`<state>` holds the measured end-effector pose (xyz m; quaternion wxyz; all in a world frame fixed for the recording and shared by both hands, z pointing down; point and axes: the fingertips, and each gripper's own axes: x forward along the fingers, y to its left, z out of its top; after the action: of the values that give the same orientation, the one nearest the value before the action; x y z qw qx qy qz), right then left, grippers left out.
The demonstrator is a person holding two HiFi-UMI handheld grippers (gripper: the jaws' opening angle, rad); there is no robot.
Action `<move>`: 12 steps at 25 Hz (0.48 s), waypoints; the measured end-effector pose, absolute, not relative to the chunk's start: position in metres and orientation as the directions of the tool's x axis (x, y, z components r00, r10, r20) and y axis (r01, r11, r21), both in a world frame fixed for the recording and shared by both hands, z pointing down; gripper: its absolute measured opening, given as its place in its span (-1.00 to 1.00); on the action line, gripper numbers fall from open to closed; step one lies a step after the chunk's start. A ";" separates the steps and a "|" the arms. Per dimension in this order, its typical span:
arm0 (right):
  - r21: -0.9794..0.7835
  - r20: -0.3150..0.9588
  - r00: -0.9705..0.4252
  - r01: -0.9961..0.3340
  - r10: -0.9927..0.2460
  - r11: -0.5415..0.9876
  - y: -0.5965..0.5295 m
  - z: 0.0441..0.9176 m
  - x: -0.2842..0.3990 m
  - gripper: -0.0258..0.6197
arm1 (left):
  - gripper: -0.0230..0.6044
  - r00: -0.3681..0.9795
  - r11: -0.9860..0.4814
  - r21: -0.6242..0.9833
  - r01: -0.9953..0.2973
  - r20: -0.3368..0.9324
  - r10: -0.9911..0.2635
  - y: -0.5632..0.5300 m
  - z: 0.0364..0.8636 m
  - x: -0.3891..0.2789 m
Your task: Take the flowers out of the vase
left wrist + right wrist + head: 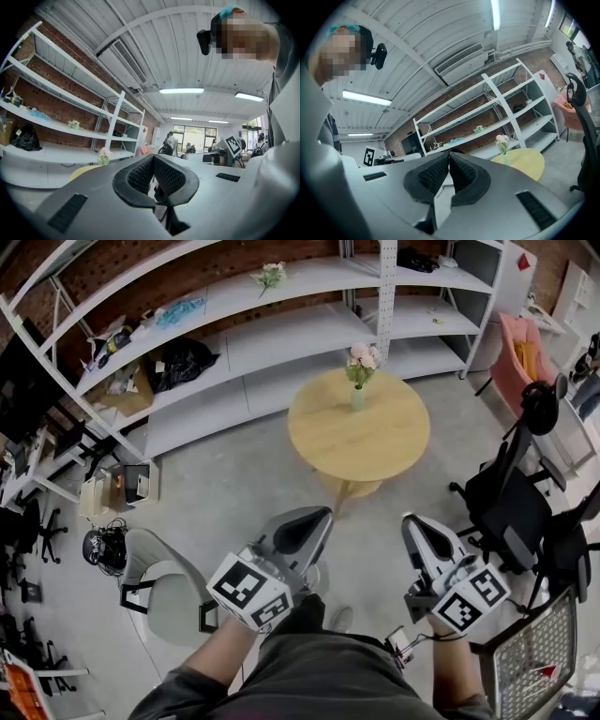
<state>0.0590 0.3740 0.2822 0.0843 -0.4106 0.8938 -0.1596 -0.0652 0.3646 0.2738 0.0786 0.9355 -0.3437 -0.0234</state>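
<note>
A small pale vase (357, 397) with pink flowers (362, 356) stands near the far edge of a round wooden table (375, 442). Both grippers are held level in the air over the floor, well short of the table. My left gripper (314, 518) is shut with nothing in it, and so is my right gripper (418, 527). In the left gripper view the shut left gripper (153, 161) has the flowers (103, 155) far off to its left. In the right gripper view the flowers (502, 140) rise over the yellow table (527, 161), right of the shut right gripper (449, 161).
White metal shelving (281, 343) runs behind the table and carries another bunch of flowers (270, 276), a black bag (184, 362) and a box. Black office chairs (514, 507) stand at the right, a grey chair (164, 596) at the lower left, and a mesh chair (534, 657) by my right arm.
</note>
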 end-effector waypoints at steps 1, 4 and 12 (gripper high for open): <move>-0.355 -0.017 -0.647 -0.709 -0.762 0.610 0.371 0.282 0.059 -0.87 | -0.91 0.763 -0.751 0.166 -0.639 0.010 -0.647 0.361 0.274 -0.066; -0.356 -0.010 -0.643 -0.714 -0.766 0.603 0.357 0.285 0.059 -0.87 | -0.91 0.764 -0.752 0.172 -0.636 0.006 -0.645 0.345 0.277 -0.068; -0.364 0.011 -0.630 -0.726 -0.777 0.584 0.295 0.293 0.044 -0.87 | -0.91 0.784 -0.770 0.187 -0.610 0.006 -0.620 0.281 0.283 -0.075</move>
<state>0.0443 0.2950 0.2932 0.0748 -0.4237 0.8867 -0.1693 -0.0752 0.2813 0.2828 0.0896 0.9403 -0.3272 -0.0279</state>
